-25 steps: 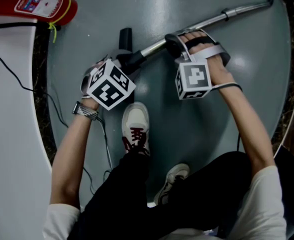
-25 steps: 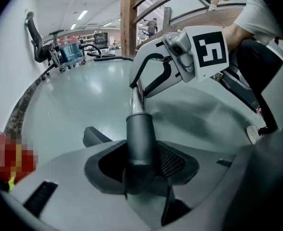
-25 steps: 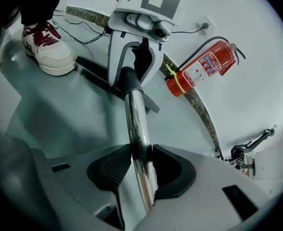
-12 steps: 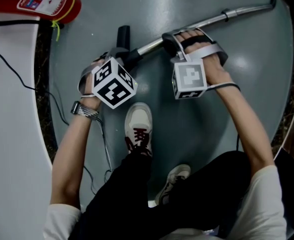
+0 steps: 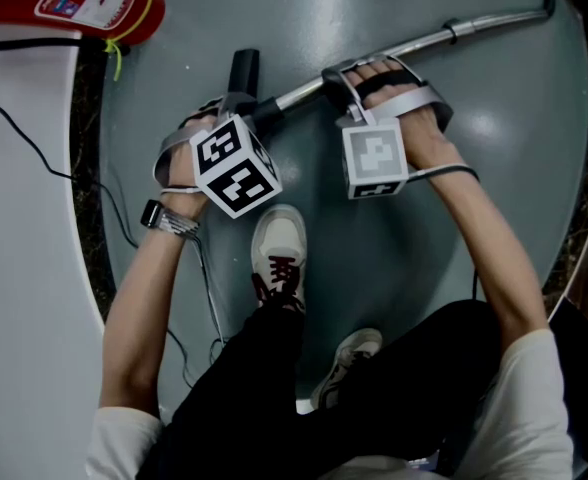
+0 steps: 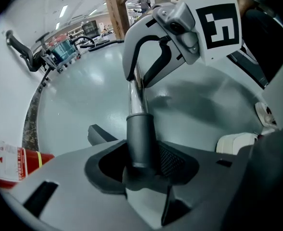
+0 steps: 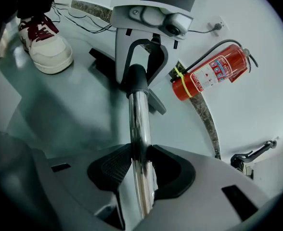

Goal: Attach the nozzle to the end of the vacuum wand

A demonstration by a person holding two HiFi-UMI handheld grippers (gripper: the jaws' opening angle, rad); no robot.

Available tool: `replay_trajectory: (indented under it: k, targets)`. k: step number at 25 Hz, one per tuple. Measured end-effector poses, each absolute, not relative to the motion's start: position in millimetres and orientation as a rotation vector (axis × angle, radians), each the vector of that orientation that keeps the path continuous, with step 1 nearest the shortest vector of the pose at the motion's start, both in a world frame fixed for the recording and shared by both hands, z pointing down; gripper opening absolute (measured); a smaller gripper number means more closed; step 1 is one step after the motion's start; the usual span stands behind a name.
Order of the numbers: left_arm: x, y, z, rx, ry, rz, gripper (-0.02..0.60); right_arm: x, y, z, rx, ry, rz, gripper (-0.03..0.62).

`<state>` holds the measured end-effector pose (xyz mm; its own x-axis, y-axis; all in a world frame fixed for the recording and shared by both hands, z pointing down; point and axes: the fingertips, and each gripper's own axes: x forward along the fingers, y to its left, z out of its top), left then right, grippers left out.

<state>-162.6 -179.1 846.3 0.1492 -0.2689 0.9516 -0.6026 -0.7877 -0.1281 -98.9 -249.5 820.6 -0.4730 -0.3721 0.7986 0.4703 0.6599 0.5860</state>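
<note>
The chrome vacuum wand point(image 5: 414, 40) lies slanted over the grey floor. My right gripper point(image 5: 339, 80) is shut on it near its lower end, and the tube point(image 7: 140, 143) runs between the pads. The nozzle's dark neck point(image 6: 141, 138) sits over that end of the wand point(image 6: 134, 93), with my left gripper point(image 5: 236, 110) shut on it. The black nozzle head point(image 5: 242, 68) sticks out beyond the left gripper and rests on the floor. In the right gripper view the neck point(image 7: 136, 78) meets the chrome tube inside the left gripper's jaws. The two grippers face each other closely along the wand.
A red fire extinguisher point(image 5: 69, 3) lies at the upper left, on the edge of a white platform point(image 5: 24, 268) with a thin black cable point(image 5: 34, 163). The person's white shoes point(image 5: 277, 258) stand just below the grippers. A dark speckled border point(image 5: 86, 258) rings the grey floor.
The left gripper has rolled and tipped while staying on the nozzle's neck, and its marker cube has swung to the right. The nozzle head shifted slightly left. The right gripper has kept its hold.
</note>
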Motion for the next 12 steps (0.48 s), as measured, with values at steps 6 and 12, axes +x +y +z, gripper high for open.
replay_trajectory:
  k: [6,12]
  targets:
    - [-163.3,-178.1,845.8,2.141,-0.852,1.703,0.187,-98.9,-249.7,820.0,-0.068,-1.822,-0.974,0.149]
    - [-162.6,-176.9,844.6,2.127,-0.829,1.807,0.187,-97.9,-249.5,819.9,-0.068,-1.811,-0.974,0.149]
